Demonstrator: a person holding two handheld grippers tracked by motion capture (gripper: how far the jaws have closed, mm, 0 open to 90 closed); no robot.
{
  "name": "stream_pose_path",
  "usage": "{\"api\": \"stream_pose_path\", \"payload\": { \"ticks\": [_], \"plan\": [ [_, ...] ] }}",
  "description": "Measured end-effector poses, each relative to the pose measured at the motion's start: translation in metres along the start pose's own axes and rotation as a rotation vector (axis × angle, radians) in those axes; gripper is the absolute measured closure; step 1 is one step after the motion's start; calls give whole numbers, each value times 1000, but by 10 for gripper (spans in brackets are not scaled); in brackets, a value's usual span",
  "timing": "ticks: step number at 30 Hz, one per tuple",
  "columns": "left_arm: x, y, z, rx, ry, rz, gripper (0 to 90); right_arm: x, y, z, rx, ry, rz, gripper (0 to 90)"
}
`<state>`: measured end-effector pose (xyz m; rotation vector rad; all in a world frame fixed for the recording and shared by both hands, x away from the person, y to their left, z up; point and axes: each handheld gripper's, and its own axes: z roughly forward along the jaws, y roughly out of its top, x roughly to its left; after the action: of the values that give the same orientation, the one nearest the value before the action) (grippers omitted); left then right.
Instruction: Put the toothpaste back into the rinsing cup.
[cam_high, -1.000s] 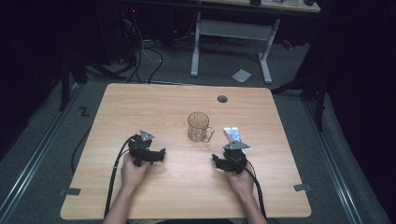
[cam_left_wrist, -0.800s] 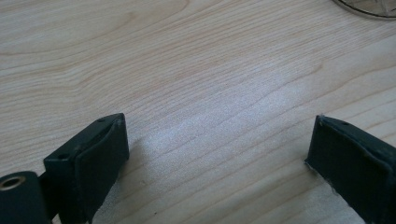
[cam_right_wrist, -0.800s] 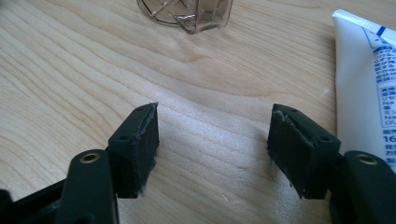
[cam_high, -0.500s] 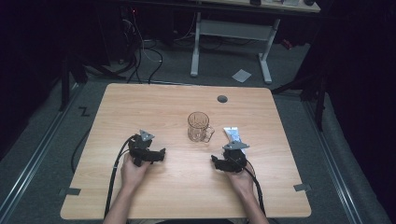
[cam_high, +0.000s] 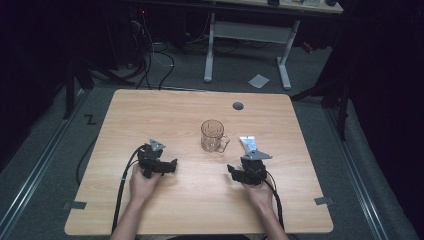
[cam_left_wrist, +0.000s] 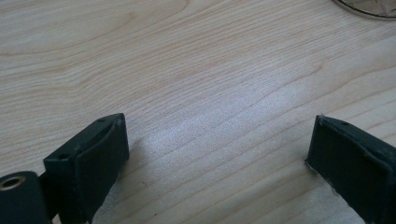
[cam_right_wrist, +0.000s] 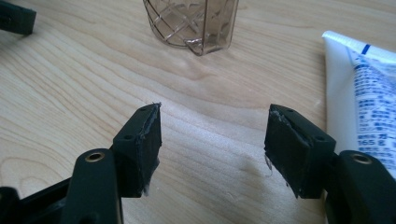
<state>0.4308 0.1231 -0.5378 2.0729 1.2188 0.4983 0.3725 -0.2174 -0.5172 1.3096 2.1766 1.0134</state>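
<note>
On the wooden table (cam_high: 150, 115) we hold a gripper in each hand, both low over the near half of the top. Our left gripper (cam_high: 169, 167) sits at the left, its jaws standing wide apart with only bare wood between them; in the left gripper view (cam_left_wrist: 219, 154) the grain runs clear across the gap, and the edge of the mug (cam_left_wrist: 369, 7) just shows at the top right corner. Our right gripper (cam_high: 234, 171) sits at the right, jaws likewise apart and clamped on nothing; in the right gripper view (cam_right_wrist: 215, 140) we see bare wood between the two black pads (cam_right_wrist: 144, 140). Between the two grippers and a little farther from us stands the mug (cam_high: 213, 135), clear glass with a criss-cross pattern, upright, its handle turned toward the right side of the table. In the right gripper view the mug (cam_right_wrist: 194, 23) is ahead of the jaws and slightly to their left, apart from them. Just right of the mug lies a white tube (cam_high: 248, 144) with blue print, flat on the wood, near our right gripper; in the right gripper view the tube (cam_right_wrist: 369, 98) runs along the right edge, just beside the right-hand jaw, and we cannot tell if they touch. Near the far edge of the table is a small round grey cap (cam_high: 238, 106).
</note>
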Motion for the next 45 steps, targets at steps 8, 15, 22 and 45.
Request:
{"api": "stream_pose_path", "payload": {
  "ticks": [8, 15, 22, 45],
  "plan": [
    [0, 0, 0, 0, 0, 0, 56, -3, 2, -11, -32, 1, 31, 368],
    [0, 0, 0, 0, 0, 0, 56, -9, 3, -21, -62, 2, 69, 370],
    [0, 0, 0, 1, 0, 0, 56, -14, 3, -26, -69, -8, 84, 369],
    [0, 0, 0, 1, 0, 0, 56, -51, 2, -50, -143, -7, 181, 358]
  ]
}}
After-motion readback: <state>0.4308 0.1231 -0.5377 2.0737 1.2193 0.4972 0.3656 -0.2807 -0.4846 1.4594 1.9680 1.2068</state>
